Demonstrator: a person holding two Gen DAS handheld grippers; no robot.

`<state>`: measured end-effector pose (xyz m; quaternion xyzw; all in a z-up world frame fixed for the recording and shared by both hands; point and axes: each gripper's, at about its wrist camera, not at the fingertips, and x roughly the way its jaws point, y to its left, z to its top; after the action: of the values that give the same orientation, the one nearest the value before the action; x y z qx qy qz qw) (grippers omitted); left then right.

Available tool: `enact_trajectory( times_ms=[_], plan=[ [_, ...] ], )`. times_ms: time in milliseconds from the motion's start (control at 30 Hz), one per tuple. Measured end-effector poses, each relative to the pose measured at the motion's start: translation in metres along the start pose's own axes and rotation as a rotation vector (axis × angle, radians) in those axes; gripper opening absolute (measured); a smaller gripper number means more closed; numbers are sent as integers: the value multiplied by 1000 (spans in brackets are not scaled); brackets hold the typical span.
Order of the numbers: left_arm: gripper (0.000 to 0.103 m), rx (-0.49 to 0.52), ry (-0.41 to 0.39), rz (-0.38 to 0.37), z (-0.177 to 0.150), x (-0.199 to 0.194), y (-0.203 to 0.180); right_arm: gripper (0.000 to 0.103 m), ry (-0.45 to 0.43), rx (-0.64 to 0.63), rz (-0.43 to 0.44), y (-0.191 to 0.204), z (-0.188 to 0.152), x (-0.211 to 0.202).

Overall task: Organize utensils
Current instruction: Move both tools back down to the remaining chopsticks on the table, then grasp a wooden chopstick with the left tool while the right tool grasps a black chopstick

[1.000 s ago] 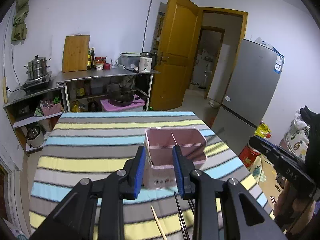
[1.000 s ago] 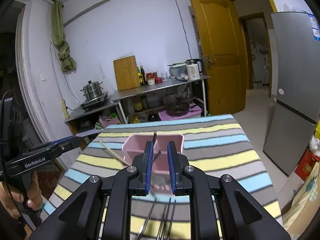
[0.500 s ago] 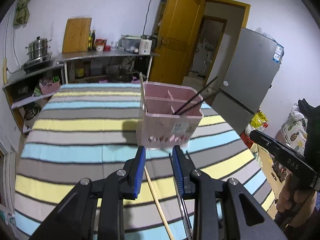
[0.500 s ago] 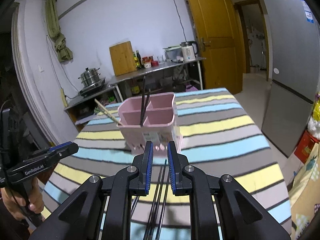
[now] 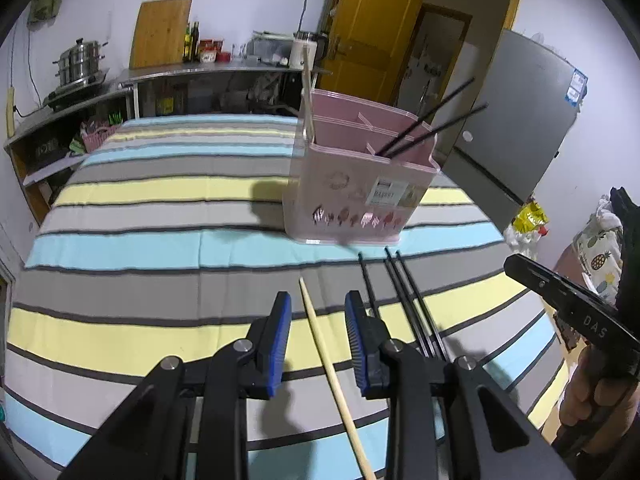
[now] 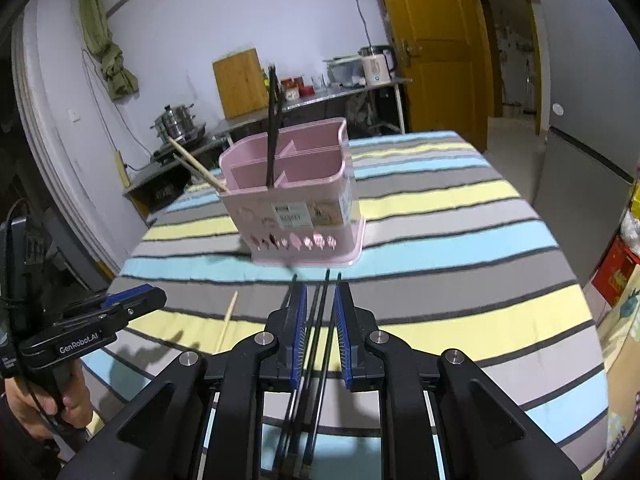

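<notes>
You are partway through: the pink basket [image 5: 360, 184], sitting ahead of both grippers, is already holding two black chopsticks [image 5: 432, 120] in one compartment and a wooden one [image 6: 196, 168] leaning at its far-left corner. Still lying on the striped tabletop [image 5: 160, 240] are a wooden chopstick [image 5: 328, 364] and three black chopsticks [image 6: 316, 344]. Your left gripper [image 5: 316, 336] is hanging with its jaws spread either side of the wooden chopstick, not pinching it. Your right gripper [image 6: 320, 328] is standing narrowly parted over the black ones, gripping nothing yet. Nothing is blocking the path to the basket; the black chopsticks are lying close together, so separating one is looking fiddly.
</notes>
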<state>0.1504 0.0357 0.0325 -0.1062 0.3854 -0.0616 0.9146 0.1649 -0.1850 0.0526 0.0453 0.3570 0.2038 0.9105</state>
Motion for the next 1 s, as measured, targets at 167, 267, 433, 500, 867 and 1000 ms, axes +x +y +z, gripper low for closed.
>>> enact_trajectory(
  times_ms=[167, 267, 433, 500, 867, 1000],
  plan=[
    [29, -7, 56, 5, -13, 23, 4, 15, 59, 5, -3, -4, -14, 22],
    [29, -18, 85, 5, -17, 36, 6, 15, 86, 13, -3, -6, -20, 33],
    [29, -23, 120, 11, -15, 57, 7, 15, 129, 18, -9, -9, -24, 52],
    [29, -26, 132, 14, -13, 66, 7, 15, 138, 21, -8, -10, -23, 58],
    [29, 32, 154, 79, -5, 85, -2, 15, 204, 3, -32, -11, -21, 89],
    [29, 80, 154, 115, -6, 86, -8, 14, 217, -17, -45, -7, -23, 93]
  ],
)
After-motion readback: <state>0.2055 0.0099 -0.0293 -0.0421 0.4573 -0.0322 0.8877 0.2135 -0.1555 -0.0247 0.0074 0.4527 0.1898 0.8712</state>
